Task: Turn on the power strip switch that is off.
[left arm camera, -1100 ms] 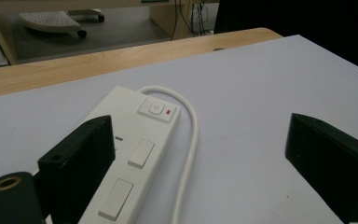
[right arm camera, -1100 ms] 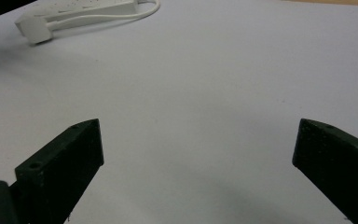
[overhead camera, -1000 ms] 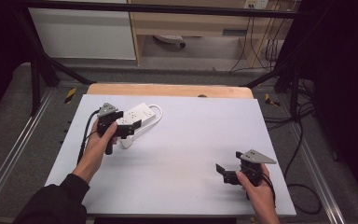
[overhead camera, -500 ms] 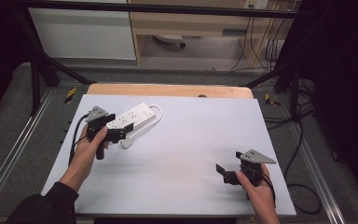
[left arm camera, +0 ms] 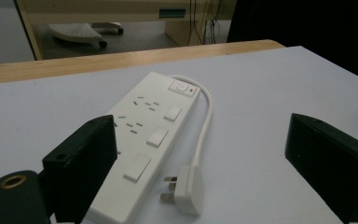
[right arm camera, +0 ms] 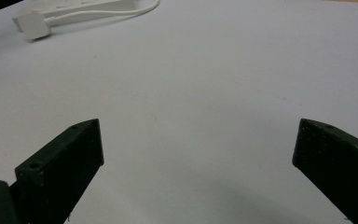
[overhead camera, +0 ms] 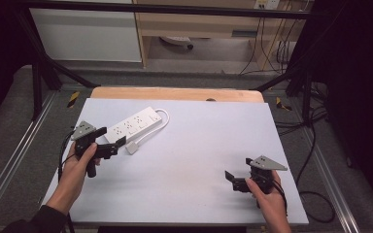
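The power strip (overhead camera: 132, 125) is white and lies flat on the big white table (overhead camera: 199, 145), up at the far left part, with its cord (overhead camera: 161, 118) looping round from the far end and its plug (overhead camera: 132, 147) lying on the table just beside its near end. The left gripper (overhead camera: 117, 146) is held just in front of the strip's near end with its two black jaws wide apart. The right gripper (overhead camera: 234, 181) sits far off near the front right corner, jaws wide apart too, holding nothing.
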